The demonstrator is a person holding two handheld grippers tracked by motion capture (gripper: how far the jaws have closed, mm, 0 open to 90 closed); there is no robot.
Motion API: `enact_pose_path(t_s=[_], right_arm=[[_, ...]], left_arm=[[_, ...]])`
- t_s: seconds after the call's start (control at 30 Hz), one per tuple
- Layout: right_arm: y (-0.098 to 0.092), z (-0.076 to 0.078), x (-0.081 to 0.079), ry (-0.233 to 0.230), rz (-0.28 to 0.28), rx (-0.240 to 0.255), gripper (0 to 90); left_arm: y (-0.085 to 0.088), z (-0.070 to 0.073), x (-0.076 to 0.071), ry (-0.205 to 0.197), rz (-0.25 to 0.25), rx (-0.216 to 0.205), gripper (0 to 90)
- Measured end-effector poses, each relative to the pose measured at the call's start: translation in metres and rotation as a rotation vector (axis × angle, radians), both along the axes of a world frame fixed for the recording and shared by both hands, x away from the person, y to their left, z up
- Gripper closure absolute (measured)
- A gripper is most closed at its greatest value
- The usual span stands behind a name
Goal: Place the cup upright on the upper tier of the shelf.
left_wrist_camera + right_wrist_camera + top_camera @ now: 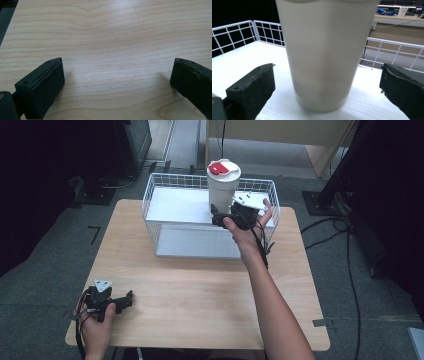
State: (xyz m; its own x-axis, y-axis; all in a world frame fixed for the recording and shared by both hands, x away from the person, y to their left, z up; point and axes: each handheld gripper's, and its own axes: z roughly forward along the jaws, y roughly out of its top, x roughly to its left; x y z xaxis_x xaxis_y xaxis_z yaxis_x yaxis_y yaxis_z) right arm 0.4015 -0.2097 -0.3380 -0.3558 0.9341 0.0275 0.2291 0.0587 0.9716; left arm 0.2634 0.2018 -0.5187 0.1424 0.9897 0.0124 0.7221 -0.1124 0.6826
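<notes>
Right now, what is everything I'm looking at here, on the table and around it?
Table: one, light wood, centre of the high view.
Wire basket: one, white, far half of the table, with a white liner inside.
Lidded cup: one, white with a red tab on the lid, upright inside the basket.
Cables: several, black, on the grey floor to the right.
Stand bases: dark, on the floor beyond the table.
Left gripper: black, open over bare wood at the near left corner.
Right gripper: black, open, its jaws standing apart on either side of the cup.
Forearms: two, coming in from the bottom.
</notes>
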Motion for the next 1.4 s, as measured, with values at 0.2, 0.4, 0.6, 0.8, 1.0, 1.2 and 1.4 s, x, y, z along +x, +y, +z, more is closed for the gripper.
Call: enact_pose_path(t_s=[0.2,0.4,0.6,0.8,1.0,1.2,1.4], right_arm=[[-0.012,-0.006,-0.018,-0.014,0.005,0.005,0.2],[-0.030,-0.022,-0.046,-0.009,0.007,0.023,0.2],[-0.046,-0.031,-0.067,-0.007,0.002,0.029,0.2],[-0.060,-0.049,-0.092,-0.008,-0.024,-0.005,0.2],[-0.072,-0.066,-0.111,0.008,-0.037,-0.027,0.2],[-0.087,-0.081,-0.125,0.019,-0.069,-0.017,0.2],[-0.100,-0.092,-0.136,0.027,-0.099,-0.006,0.2]], left_arm=[[0.000,0.000,0.000,0.000,-0.002,0.004,0.0],[0.000,0.000,0.000,-0.001,-0.001,0.002,0.0],[0.000,0.000,0.000,-0.002,0.000,0.001,0.0],[0.000,0.000,0.000,-0.002,0.000,0.001,0.0],[0.000,0.000,0.000,-0.001,0.001,-0.001,0.0],[0.000,0.000,0.000,-0.001,0.000,0.000,0.0],[0.000,0.000,0.000,0.000,0.000,0.001,0.0]])
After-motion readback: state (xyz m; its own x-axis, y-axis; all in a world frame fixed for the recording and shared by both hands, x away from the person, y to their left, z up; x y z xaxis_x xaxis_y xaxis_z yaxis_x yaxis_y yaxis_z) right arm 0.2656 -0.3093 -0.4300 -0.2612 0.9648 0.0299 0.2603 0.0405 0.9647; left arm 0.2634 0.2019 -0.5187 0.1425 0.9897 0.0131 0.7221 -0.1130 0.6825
